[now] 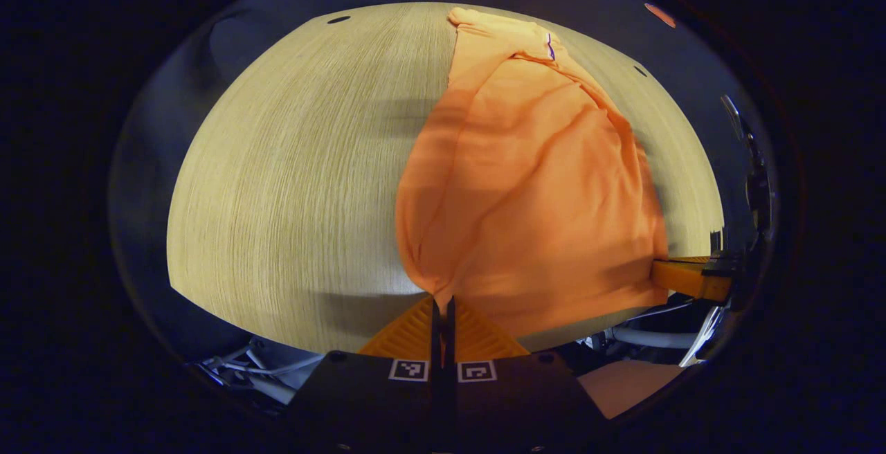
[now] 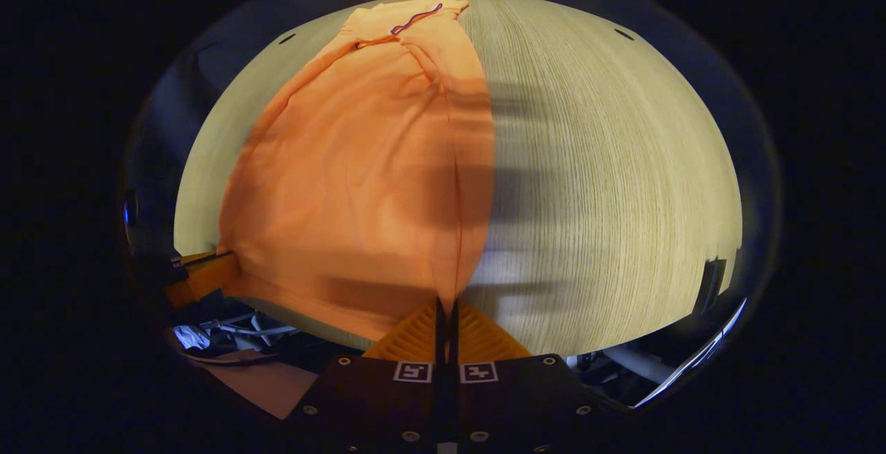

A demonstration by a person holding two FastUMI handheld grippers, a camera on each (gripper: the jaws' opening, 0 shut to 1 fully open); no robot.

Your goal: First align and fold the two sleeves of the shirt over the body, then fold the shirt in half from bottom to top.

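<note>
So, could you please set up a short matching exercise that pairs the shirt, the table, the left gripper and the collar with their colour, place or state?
Things:
1. shirt
2. table
3. left gripper
4. collar

Descriptions:
A. pale wood grain
B. at the far end of the garment
C. orange, lying along the tabletop
D. shut on a near corner of the hem

Pairs: 1-C, 2-A, 3-D, 4-B
</note>
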